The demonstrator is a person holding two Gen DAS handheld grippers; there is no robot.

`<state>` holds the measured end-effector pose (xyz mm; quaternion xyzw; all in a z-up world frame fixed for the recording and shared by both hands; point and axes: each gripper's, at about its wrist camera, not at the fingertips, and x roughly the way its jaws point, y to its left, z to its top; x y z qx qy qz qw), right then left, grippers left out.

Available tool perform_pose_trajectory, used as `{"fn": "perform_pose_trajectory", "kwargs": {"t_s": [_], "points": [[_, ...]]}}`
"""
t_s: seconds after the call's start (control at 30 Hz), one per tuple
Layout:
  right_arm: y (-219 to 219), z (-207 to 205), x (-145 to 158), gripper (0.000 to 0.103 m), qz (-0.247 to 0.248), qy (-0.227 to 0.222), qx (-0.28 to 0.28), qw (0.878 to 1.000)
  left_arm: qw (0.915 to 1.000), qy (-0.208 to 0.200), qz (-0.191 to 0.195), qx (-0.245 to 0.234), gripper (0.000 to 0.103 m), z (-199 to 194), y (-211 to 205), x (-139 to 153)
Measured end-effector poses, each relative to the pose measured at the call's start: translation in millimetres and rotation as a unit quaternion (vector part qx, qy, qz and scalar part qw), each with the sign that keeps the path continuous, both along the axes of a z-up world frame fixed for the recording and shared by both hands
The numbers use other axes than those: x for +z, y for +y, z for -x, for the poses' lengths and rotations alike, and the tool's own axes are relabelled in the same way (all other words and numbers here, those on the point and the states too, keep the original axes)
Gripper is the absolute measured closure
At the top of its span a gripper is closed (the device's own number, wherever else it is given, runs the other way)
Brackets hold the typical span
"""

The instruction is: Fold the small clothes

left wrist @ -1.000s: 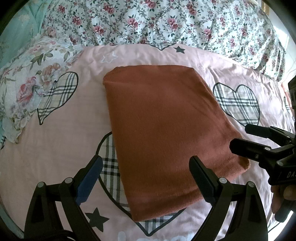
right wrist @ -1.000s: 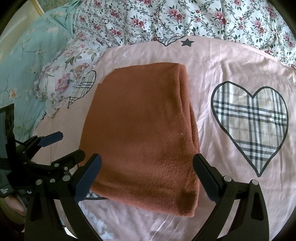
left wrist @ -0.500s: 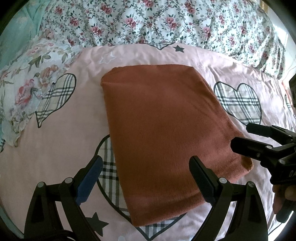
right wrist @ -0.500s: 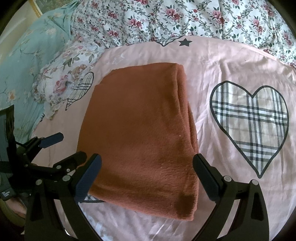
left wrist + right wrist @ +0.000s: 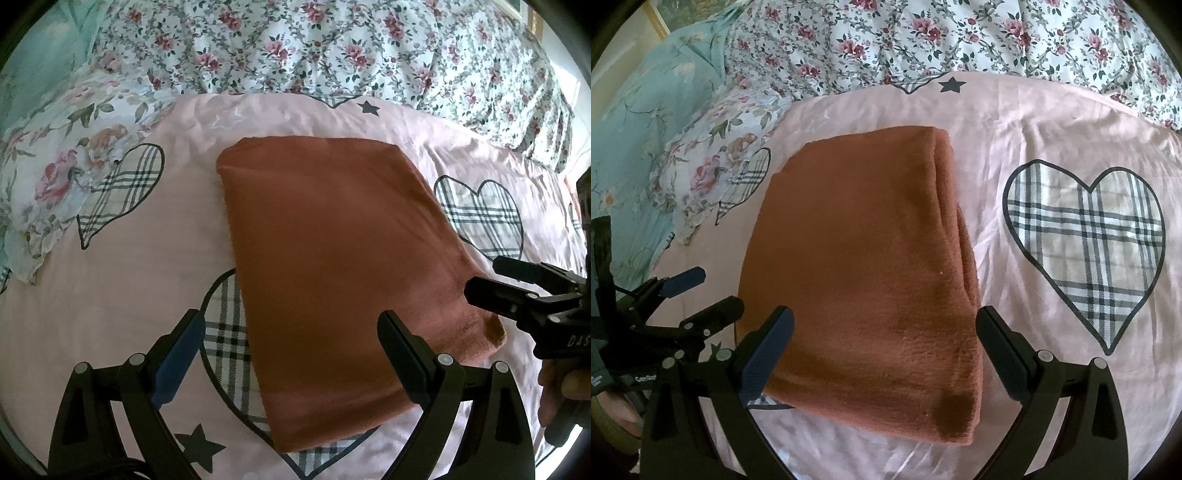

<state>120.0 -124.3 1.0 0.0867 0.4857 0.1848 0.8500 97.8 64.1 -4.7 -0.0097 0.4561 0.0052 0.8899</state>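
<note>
Lying flat on the pink bedsheet (image 5: 129, 266), the rust-brown cloth (image 5: 332, 266) is folded into a thick rectangle, its long axis running away from both cameras. In the right wrist view the cloth (image 5: 857, 266) shows stacked layers along its right-hand edge, where several folds sit one on another, and a darker patch near its near right corner. Part of it covers a plaid heart (image 5: 225, 332) printed on the sheet; another plaid heart (image 5: 1086, 243) lies bare just to the cloth's right, and a third peeks out beyond its far left side. Small dark stars are also printed on the sheet.

Both sets of tongs are spread wide and hold nothing. The left tongs (image 5: 291, 343) hover over the near end of the cloth, with the near left corner region of it between the two fingers; whether they touch the fabric cannot be told. The right tongs (image 5: 886, 347) hang likewise over the near end, straddling almost the full width of the cloth. Each pair shows in the other's view: the right tongs beside the cloth's near right corner, the left tongs off its near left edge.

Beyond the sheet lies a white quilt with red roses (image 5: 332, 48), a floral pillow (image 5: 55, 162) at the left, and teal flowered bedding (image 5: 639, 140) farther left.
</note>
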Motion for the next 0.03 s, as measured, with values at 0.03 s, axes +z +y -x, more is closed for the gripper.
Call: {"fn": "perform_pose_trajectory", "kwargs": {"t_s": [0.03], "points": [[2.0, 0.8, -0.6, 0.004, 0.001, -0.001, -0.001, 1.000, 1.0000, 0.001, 0.002, 0.002, 0.008, 0.1, 1.1, -0.9]]}}
